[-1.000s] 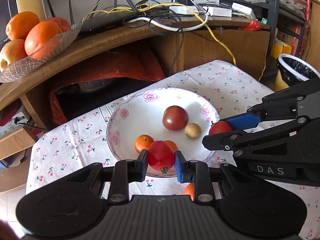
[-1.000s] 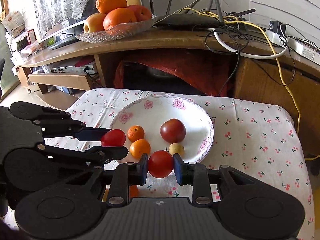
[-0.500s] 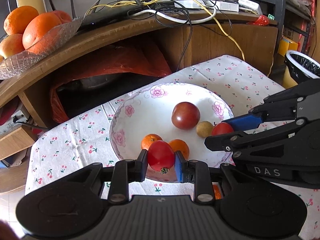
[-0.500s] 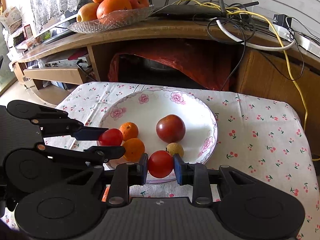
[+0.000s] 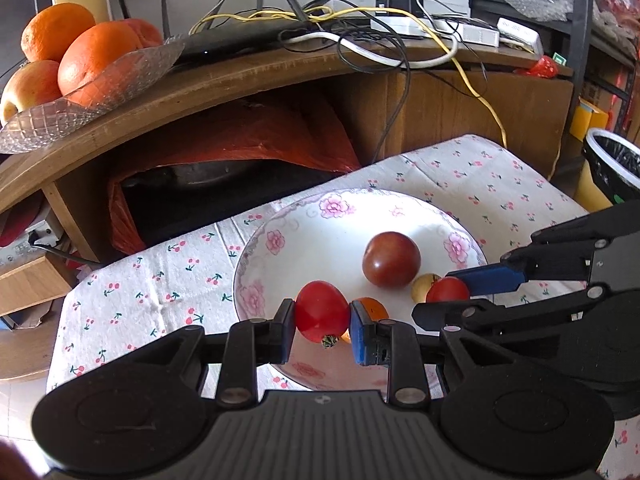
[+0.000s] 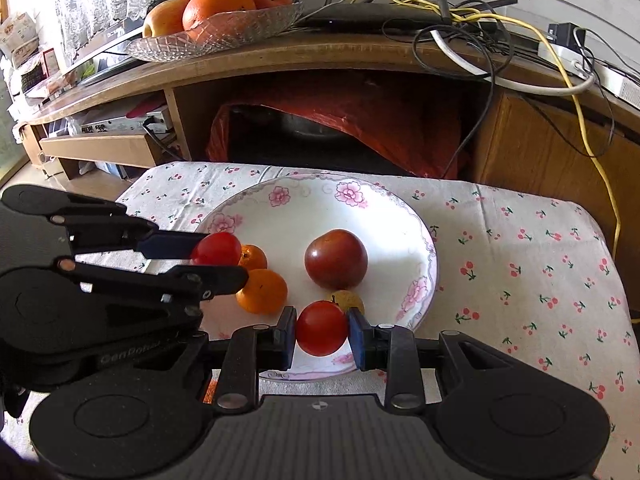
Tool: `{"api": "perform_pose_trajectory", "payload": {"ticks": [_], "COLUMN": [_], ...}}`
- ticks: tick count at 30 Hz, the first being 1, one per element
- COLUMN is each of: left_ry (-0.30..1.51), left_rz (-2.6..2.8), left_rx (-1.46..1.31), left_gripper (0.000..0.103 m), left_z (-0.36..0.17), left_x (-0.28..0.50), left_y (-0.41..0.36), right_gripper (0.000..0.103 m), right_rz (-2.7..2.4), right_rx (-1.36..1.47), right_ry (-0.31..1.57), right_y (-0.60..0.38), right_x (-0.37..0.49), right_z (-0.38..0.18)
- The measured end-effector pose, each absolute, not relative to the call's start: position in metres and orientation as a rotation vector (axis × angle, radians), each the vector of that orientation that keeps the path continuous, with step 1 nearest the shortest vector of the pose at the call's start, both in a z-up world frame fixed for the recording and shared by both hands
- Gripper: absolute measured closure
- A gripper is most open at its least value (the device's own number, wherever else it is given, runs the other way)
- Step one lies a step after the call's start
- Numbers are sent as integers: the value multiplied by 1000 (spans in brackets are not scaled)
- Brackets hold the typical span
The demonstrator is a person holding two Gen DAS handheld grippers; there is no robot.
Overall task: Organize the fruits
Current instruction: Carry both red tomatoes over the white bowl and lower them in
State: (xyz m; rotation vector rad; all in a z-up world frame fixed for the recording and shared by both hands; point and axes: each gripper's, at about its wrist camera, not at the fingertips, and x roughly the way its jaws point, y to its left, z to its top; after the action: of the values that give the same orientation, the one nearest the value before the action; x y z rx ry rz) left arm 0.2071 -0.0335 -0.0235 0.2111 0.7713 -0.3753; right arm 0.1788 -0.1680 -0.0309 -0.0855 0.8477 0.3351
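My left gripper (image 5: pixel 322 330) is shut on a red tomato (image 5: pixel 321 310) and holds it over the near left part of the white flowered bowl (image 5: pixel 256 256). My right gripper (image 6: pixel 322 338) is shut on another red tomato (image 6: pixel 321 327) over the bowl's near rim (image 6: pixel 424 276). In the bowl lie a dark red tomato (image 6: pixel 335 258), two small oranges (image 6: pixel 262 290), and a small yellow-brown fruit (image 6: pixel 349 300). Each gripper shows in the other's view: the right one (image 5: pixel 446 294) and the left one (image 6: pixel 216 251).
The bowl stands on a low table with a cherry-print cloth (image 6: pixel 520 264). Behind it is a wooden shelf (image 6: pixel 320 60) with a glass dish of oranges and apples (image 6: pixel 216 36), a router and tangled cables. A bin (image 5: pixel 612 168) stands at the right.
Both grippers have moved forward over the bowl with their tomatoes held; the bowl looks closer and larger. The fruits in the bowl have not moved.
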Motion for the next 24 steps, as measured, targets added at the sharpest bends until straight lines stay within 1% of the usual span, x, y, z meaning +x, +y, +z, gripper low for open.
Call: {"api": "perform_pose_trajectory", "payload": {"ticks": [17, 21, 24], "left_ry": [764, 750, 741], "left_rz": [-356, -352, -354], "left_rx": [193, 182, 177], "left_gripper": [62, 62, 61], "left_z": [-23, -17, -14], "left_x": [213, 212, 211], "left_y": [-32, -30, -29], "right_gripper": [76, 72, 71], "right_rz": [321, 313, 312], "right_rx": [-84, -83, -70], "right_ry": [827, 813, 797], "right_y": [-169, -170, -172], "right_x": [185, 183, 183], "right_z": [-31, -28, -23]}}
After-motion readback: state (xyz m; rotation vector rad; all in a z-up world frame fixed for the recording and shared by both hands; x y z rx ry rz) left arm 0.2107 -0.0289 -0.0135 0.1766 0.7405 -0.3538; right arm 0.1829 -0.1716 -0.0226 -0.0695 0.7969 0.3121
